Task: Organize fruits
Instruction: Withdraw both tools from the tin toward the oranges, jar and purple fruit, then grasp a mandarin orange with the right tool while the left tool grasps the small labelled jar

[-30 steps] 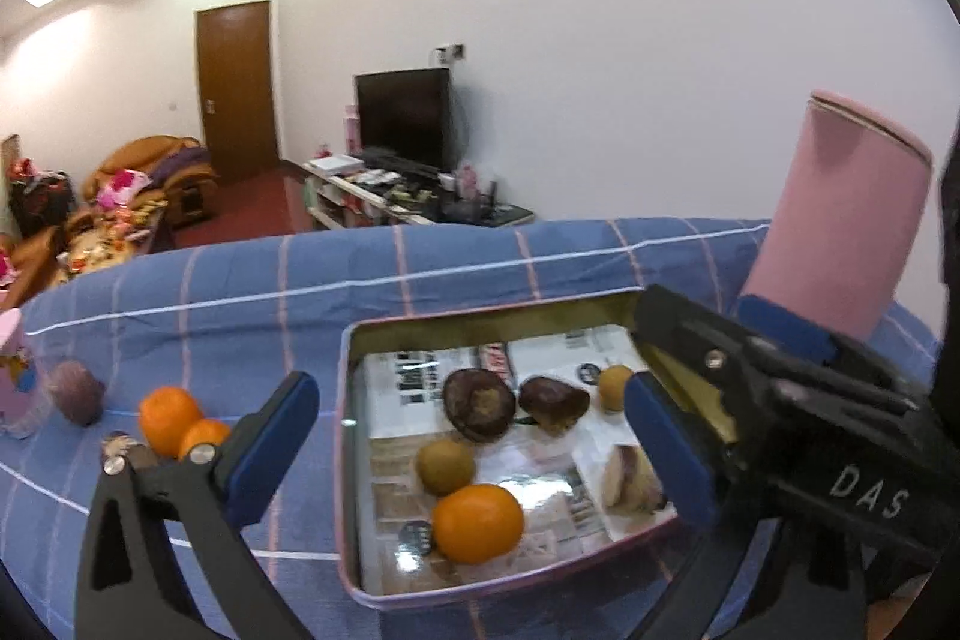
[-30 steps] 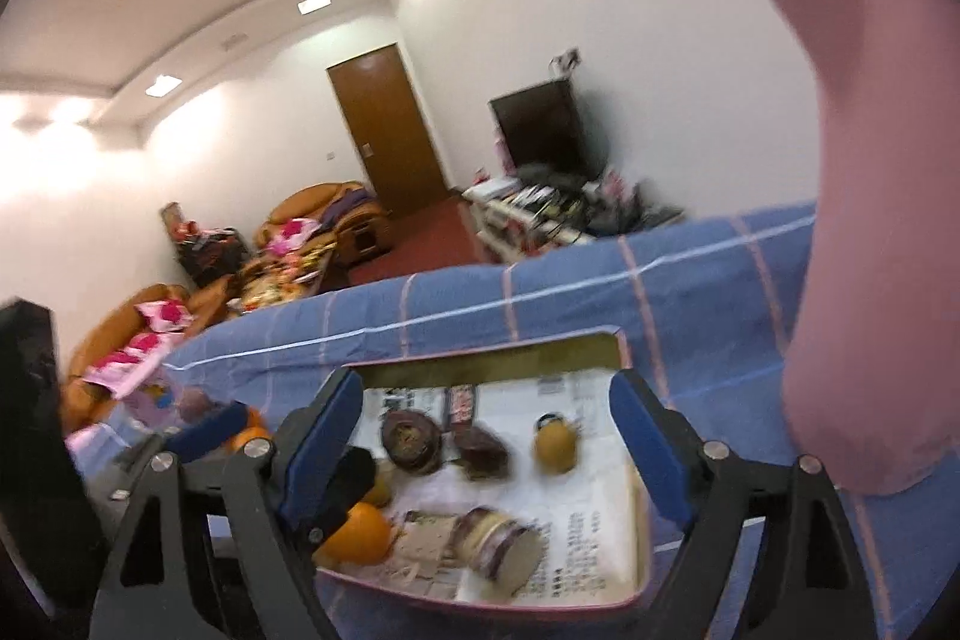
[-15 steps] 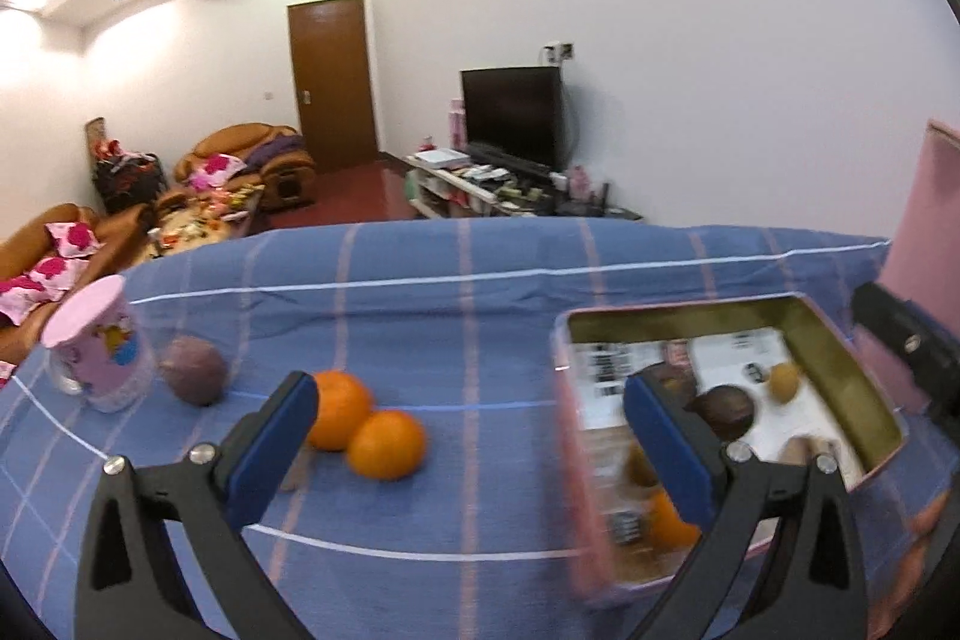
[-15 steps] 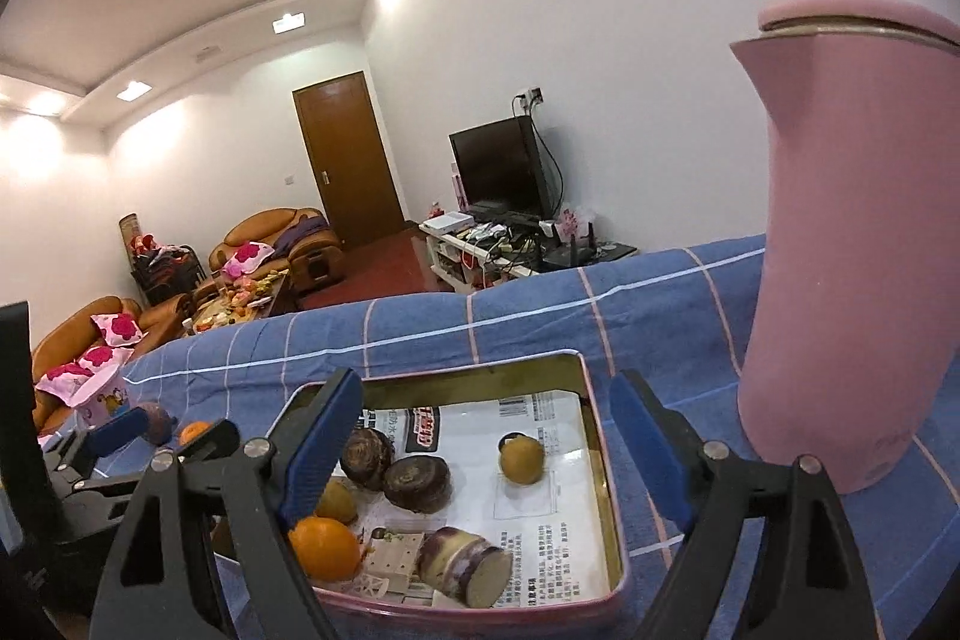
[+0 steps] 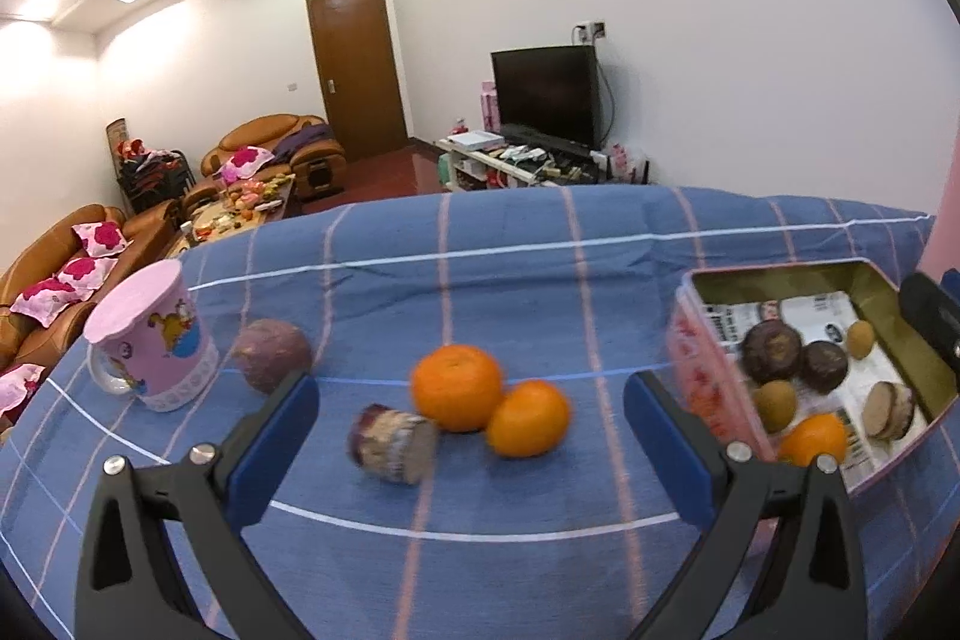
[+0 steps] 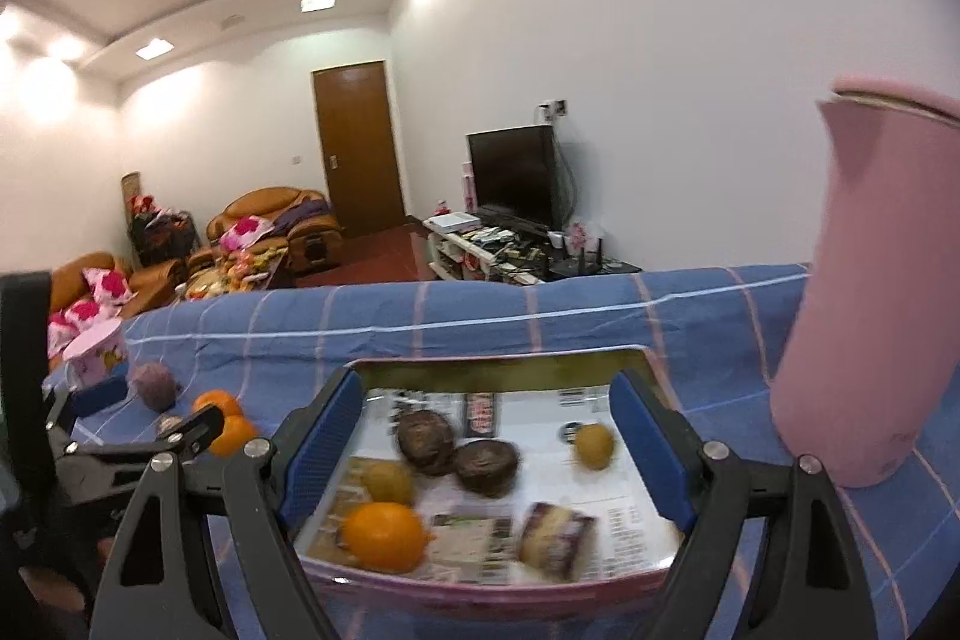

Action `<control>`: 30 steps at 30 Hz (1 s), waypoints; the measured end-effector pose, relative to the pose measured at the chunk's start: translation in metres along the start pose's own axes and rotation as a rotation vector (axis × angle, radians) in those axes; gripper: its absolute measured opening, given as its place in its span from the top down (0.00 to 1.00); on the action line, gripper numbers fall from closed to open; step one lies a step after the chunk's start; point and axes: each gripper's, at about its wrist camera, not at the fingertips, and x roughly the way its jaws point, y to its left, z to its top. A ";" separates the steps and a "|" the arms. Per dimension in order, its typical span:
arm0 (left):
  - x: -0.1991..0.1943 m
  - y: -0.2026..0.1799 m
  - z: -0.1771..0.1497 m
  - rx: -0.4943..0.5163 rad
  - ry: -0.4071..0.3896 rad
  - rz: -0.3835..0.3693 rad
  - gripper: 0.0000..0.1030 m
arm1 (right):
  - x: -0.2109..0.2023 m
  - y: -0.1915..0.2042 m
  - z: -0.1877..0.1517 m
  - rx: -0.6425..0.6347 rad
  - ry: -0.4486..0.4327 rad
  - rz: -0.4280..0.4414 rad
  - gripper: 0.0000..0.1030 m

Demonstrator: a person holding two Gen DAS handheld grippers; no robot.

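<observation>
- Left wrist view: the left gripper (image 5: 471, 436) is seen with its fingers spread wide and nothing held between them, above the blue checked cloth (image 5: 480, 280) that covers the desk.
- Two oranges (image 5: 459, 387) (image 5: 528, 419) lie touching each other near the centre of the view, between the finger lines but clear of both pads.
- A cut purple fruit piece (image 5: 390, 445) lies at 8 o'clock from the larger orange, just beside it.
- A round purple fruit (image 5: 273, 355) rests at 9 o'clock from the oranges, close to a pink cartoon mug (image 5: 150, 340).
- The pink tin tray (image 5: 690, 358) stands at 3 o'clock; dark round fruits, small brownish fruits, one orange and a cut piece lie in it on printed paper.
- Right wrist view: the right gripper (image 6: 486, 451) is held with its fingers wide and empty, over the near part of the same tray (image 6: 498, 361).
- In the tray an orange (image 6: 384, 535) lies at 7 o'clock, two dark fruits (image 6: 426, 433) (image 6: 486, 466) near the centre, and a cut piece (image 6: 555, 538) at 5 o'clock.
- A tall pink kettle (image 6: 864, 292) stands upright at 3 o'clock, beside the tray.
- The left gripper is visible at 9 o'clock, near the loose oranges (image 6: 225, 418).
</observation>
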 end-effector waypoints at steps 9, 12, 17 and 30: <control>0.020 0.053 -0.001 -0.031 0.053 0.105 0.00 | 0.018 0.063 -0.005 -0.068 0.069 0.075 0.17; 0.031 0.075 0.002 -0.056 0.083 0.167 0.00 | 0.026 0.085 -0.006 -0.099 0.100 0.107 0.20; 0.046 0.106 0.001 -0.115 0.138 0.225 0.00 | 0.049 0.117 -0.011 -0.145 0.192 0.167 0.40; 0.051 0.113 0.000 -0.088 0.183 0.199 0.00 | 0.117 0.166 -0.023 -0.199 0.447 0.211 0.52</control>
